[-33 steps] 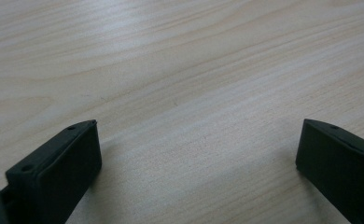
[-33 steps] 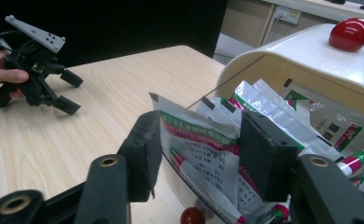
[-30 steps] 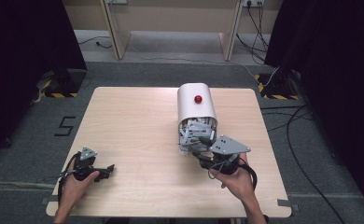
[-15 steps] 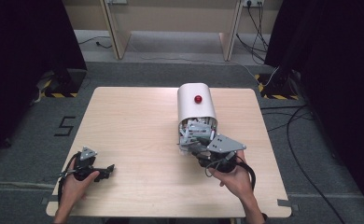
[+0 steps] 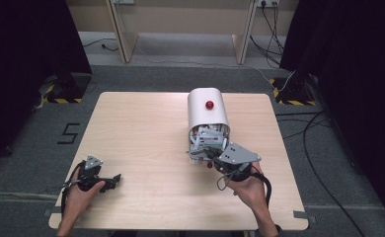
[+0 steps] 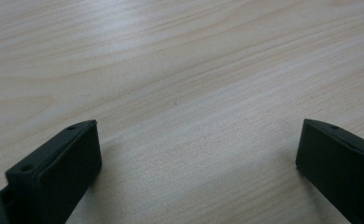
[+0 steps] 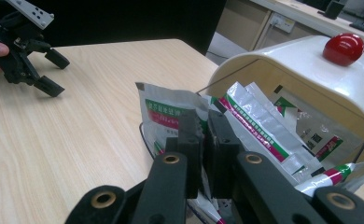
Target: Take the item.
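A white rounded container (image 5: 208, 111) with a red knob (image 5: 209, 104) lies on its side on the wooden table (image 5: 131, 123), its mouth toward the person. Several silver sachets (image 5: 208, 139) with green and red print spill from the mouth. My right gripper (image 5: 203, 154) is at that mouth, and in the right gripper view it (image 7: 203, 128) is shut on the edge of one sachet (image 7: 166, 112). The container (image 7: 283, 70) stands just behind the sachet. My left gripper (image 5: 112, 178) rests low at the table's front left, and its jaws (image 6: 196, 140) stand wide open over bare wood.
The right gripper view shows the left gripper (image 7: 49, 70) far off across the table, held by a hand. Black cables trail from both grippers. Dark curtains and floor cables (image 5: 319, 123) surround the table.
The right gripper has shifted only slightly at the container's mouth, still shut on the sachet. The left gripper has not moved.
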{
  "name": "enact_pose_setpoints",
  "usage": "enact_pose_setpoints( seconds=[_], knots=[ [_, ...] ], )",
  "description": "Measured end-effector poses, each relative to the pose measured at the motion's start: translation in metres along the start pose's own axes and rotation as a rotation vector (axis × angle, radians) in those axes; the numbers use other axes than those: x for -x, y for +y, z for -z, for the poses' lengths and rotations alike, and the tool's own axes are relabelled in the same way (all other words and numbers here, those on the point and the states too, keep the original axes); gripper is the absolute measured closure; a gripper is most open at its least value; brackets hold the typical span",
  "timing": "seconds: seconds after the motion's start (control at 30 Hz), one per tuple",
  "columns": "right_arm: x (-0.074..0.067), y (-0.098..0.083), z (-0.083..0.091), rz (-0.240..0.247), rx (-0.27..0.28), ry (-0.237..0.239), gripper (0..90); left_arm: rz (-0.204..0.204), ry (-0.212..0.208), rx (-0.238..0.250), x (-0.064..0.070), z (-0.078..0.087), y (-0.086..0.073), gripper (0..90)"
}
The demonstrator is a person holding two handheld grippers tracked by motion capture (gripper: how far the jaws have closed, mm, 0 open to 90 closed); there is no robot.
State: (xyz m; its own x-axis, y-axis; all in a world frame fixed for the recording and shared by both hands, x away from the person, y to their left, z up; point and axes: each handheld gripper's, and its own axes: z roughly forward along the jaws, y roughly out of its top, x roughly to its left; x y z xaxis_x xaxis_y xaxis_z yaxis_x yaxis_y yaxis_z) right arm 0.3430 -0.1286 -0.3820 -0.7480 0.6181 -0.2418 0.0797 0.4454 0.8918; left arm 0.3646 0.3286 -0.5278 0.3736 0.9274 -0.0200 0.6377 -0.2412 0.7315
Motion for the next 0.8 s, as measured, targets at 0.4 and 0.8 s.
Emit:
enact_pose_setpoints(
  seconds=[0.4,0.8],
  knots=[
    [0.001,0.006,0.014,-0.005,0.064,-0.015,88.1,0.0,0.0,0.0,0.0,0.0,0.0,0.0],
    [0.008,0.015,0.041,-0.015,0.152,-0.051,89.0,0.0,0.0,0.0,0.0,0.0,0.0,0.0]
  ],
)
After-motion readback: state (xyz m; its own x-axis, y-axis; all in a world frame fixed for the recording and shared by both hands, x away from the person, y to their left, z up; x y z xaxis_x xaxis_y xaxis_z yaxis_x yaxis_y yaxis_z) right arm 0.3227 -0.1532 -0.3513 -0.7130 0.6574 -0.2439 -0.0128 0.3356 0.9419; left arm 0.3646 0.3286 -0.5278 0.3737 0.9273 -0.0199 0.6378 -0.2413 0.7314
